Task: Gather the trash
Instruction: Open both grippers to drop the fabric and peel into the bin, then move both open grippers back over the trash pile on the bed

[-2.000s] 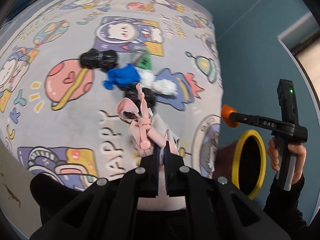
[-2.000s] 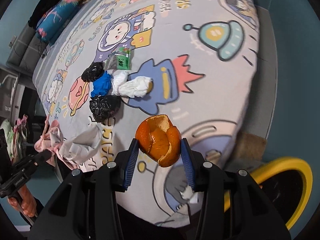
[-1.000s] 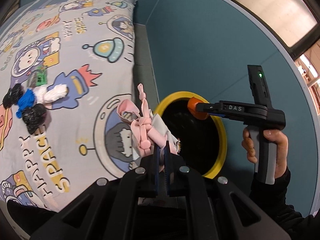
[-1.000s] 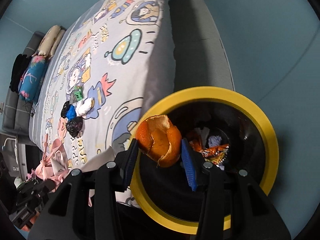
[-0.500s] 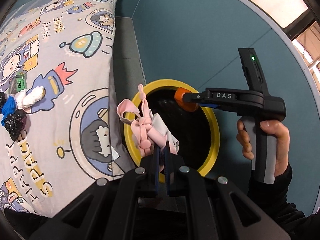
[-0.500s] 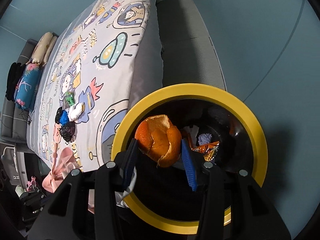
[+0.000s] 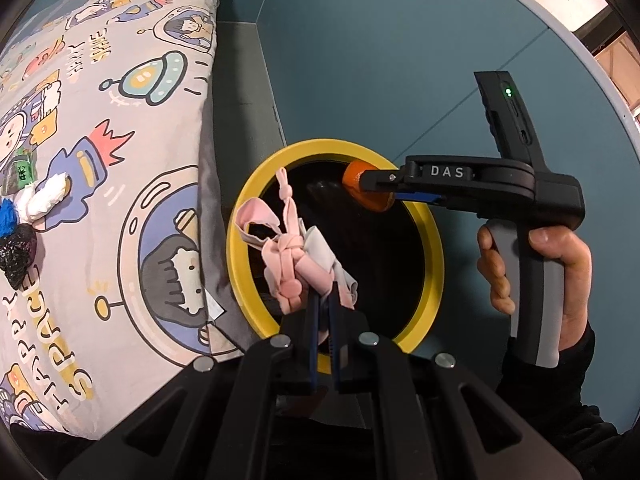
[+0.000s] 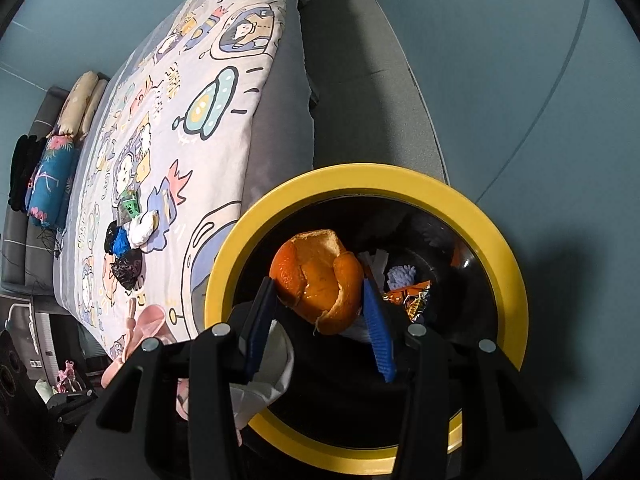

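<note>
Teal floor (image 8: 540,92) lay open to the right of the bed (image 8: 224,128), whose cartoon-printed cover ended in a grey edge just beside the yellow-rimmed bin (image 8: 508,264); the bin stood on the floor close against that edge. My right gripper (image 8: 320,300) held an orange peel (image 8: 318,280) pinched between its blue pads, jaws part open around it, hanging over the bin's dark mouth inside the rim; wrappers (image 8: 412,298) lay at the bottom, though I could not make them out clearly. My left gripper (image 7: 323,308) was clamped tight on a knotted pink and white cloth bundle (image 7: 298,264), which hung over the near left part of the rim (image 7: 236,264); my right hand (image 7: 560,264) gripped its handle out over bare floor. Back on the cover, well apart from the bin, a small heap remained: a black bag (image 8: 127,269), a blue scrap (image 8: 120,242), a white wad (image 8: 142,228) and a green packet (image 8: 130,207), touching one another.
</note>
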A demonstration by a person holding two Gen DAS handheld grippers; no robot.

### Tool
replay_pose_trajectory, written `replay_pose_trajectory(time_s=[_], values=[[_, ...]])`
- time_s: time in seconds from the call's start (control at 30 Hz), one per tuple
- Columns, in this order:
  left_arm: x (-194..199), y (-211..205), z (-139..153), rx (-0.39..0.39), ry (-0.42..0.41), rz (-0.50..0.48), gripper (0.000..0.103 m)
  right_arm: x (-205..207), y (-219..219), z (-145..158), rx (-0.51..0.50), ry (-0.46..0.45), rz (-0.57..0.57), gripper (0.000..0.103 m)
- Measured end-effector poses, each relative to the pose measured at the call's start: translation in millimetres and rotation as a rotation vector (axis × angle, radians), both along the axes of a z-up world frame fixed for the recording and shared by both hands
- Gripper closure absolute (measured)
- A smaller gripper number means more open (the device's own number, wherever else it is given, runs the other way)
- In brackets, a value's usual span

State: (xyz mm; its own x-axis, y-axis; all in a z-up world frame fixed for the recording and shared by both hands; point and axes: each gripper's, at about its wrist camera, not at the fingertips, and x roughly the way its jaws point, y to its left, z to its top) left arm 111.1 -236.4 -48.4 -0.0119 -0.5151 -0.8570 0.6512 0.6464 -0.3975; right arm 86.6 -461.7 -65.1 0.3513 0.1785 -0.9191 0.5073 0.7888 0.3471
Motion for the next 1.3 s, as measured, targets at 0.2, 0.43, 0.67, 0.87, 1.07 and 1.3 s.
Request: replay_pose_trajectory(time_s=[0.2,0.43,0.67,0.87,1.07,1.3], values=[[-0.4,-7.1,-7.5,0.016,0.009,-0.011,0.099,-0.7,-4.4,-3.9,0.004,0.004,-0.004,0.061],[-2.3,-13.6,-15.4,0.030,0.026,-0.028,0.099,-1.7,-4.8,-4.8,0.004,0.001,-0.006,0.061],[-9.1,-14.5,-8.4,0.007,0.016,-0.048,0.098,-3.5,-8.0,-5.1,0.005,-0.001,-0.017,0.057],[-7.1,-1.9,3.3,-0.013,-0.009,-0.020,0.072,-5.5,-11.1,3.1,-0.006,-0.022,-0.033,0.054],[9.7,17.0,10.3,-0.021,-0.017,0.050,0.059,-1.2,-7.1,4.1,-0.002,-0.026,-0.024,0.053],[32.4,47.0,10.2,-0.015,-0.023,0.145,0.045,13.2,11.5,10.3,-0.016,-0.030,0.025,0.048]])
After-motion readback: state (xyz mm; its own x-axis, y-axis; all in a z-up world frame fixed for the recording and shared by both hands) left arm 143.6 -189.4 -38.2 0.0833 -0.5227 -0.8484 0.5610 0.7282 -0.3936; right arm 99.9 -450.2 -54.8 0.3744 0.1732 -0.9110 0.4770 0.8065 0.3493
